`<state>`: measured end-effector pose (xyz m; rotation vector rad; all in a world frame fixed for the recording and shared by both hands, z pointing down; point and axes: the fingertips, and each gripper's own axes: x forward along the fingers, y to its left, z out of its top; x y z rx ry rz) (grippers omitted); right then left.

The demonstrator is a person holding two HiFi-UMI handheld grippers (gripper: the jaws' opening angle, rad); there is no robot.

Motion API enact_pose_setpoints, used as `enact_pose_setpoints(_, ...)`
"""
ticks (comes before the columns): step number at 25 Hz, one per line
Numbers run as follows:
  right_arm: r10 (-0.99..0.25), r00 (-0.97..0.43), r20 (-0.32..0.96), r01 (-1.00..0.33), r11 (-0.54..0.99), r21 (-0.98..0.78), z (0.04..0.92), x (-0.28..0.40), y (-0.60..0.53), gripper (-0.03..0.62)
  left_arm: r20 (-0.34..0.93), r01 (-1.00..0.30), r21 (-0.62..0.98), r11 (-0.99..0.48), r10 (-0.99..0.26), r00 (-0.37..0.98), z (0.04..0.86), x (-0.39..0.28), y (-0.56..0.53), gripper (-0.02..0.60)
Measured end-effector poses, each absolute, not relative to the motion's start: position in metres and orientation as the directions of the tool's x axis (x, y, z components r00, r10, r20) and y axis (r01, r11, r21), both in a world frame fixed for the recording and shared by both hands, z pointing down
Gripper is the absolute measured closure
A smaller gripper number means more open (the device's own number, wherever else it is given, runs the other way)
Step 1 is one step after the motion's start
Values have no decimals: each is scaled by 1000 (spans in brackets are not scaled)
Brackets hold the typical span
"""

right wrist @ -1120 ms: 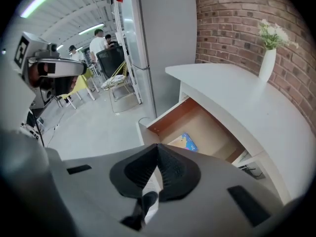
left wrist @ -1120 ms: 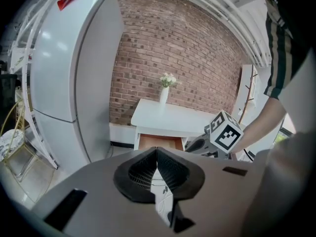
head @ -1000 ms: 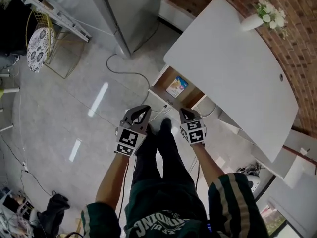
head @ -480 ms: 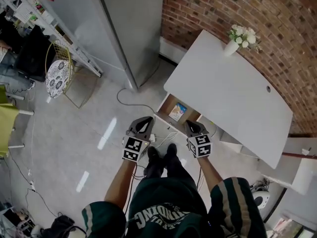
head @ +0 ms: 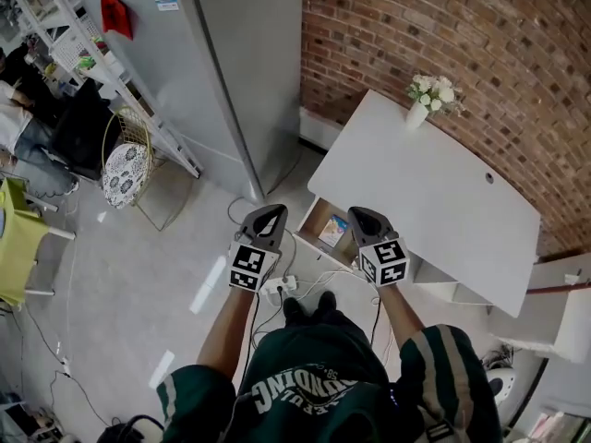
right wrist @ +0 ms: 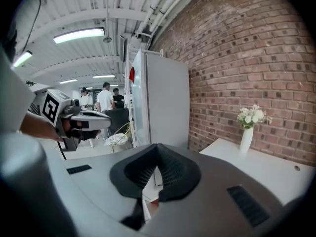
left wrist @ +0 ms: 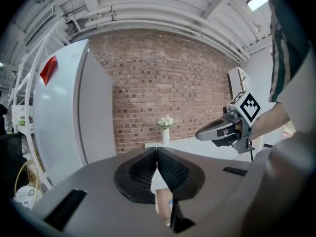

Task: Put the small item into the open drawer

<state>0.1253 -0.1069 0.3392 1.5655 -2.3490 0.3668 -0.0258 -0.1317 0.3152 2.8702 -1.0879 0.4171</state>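
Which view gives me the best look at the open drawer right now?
The head view: the open drawer shows from above, at the white desk's edge, with a small colourful item inside. Both gripper views show at most a brown sliver beyond their jaws.

Both hands are higher in the head view. The left gripper [head: 273, 210] and the right gripper [head: 356, 214] now flank the open wooden drawer [head: 317, 220], which sat above their tips a second ago. The flat blue-and-yellow packet [head: 333, 231] in it now shows between them. The whole scene looks farther below. The white tabletop [head: 434, 210] is smaller, and the white vase of flowers [head: 420, 109] sits nearer the middle. Much more of the red brick wall [head: 443, 35] shows. The legs, once stretched toward the drawer, shrink to shoe tips under the body. A white power strip [head: 277, 287] and a yellow-green chair [head: 14, 238] come into view.
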Motion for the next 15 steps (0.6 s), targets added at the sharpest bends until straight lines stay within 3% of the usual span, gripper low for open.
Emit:
enact_pose_setpoints(6,-883,-372,285,-925,377,-39,291,114,-107,569,225,-639,-92,-764,-641,734,289,-29,-125,566)
enact_pose_setpoints(15,-891,-369,263,-927,372,-41,285,104,-85,569,230,-614,-90,-784,-616,753,295,-27,-108,566)
